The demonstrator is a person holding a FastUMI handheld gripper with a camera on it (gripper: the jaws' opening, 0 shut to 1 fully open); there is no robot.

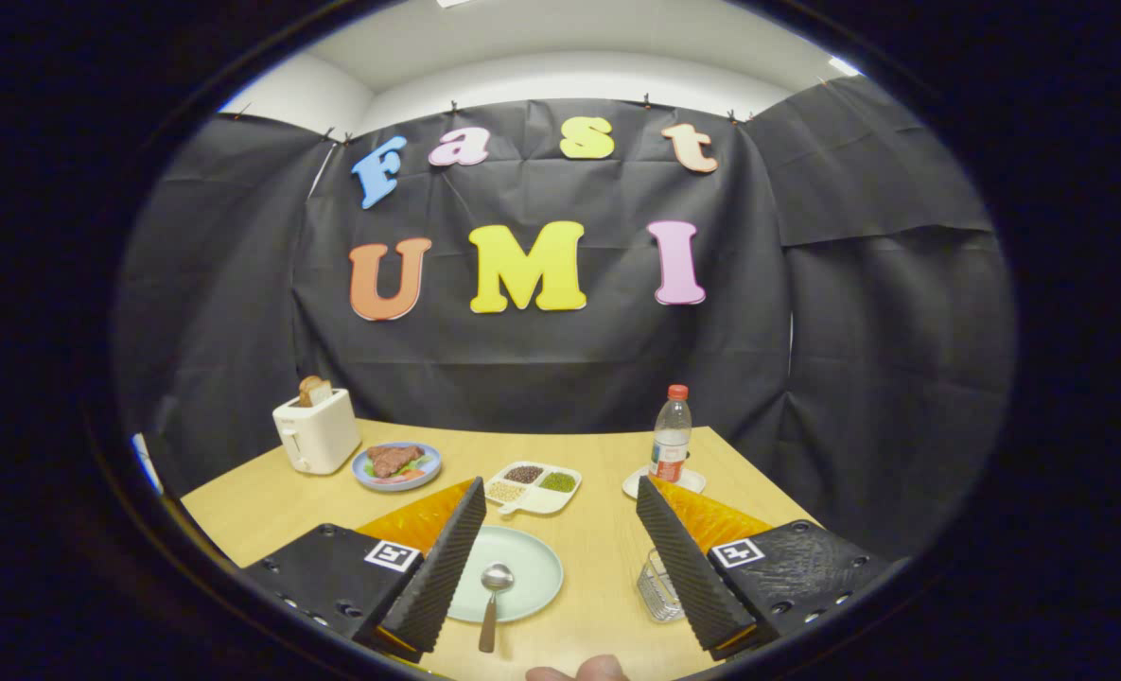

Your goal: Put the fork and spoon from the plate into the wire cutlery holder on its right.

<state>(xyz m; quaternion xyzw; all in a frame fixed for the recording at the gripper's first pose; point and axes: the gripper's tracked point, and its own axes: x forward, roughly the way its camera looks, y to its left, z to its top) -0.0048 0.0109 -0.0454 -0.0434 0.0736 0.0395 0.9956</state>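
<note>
I hold the gripper (555, 558) above a wooden table (598, 454), its two ribbed black fingers (442, 567) spread wide apart and gripping nothing. Between the fingers, closer to the left one at about 11 o'clock from the gripper's midpoint, sits a pale green plate (532, 567), its left side hidden behind that finger. A spoon (494, 594) lies on the plate with its bowl pointing toward 12 o'clock and its brown handle running off the near rim toward 6 o'clock. I cannot make out a fork from here. The wire cutlery holder (656, 588) stands to the plate's right, at about 3 o'clock from it, tucked against the inner face of the right finger and partly covered by it. Beyond the fingers at 12 o'clock is a white divided dish (534, 487) of beans and grains; at 10 o'clock, a blue plate of meat (396, 465) and a white toaster (316, 430) holding bread; at 1 o'clock, a water bottle (671, 437) with a red cap on a small white saucer (638, 484). A fingertip (588, 670) shows at 6 o'clock.
</note>
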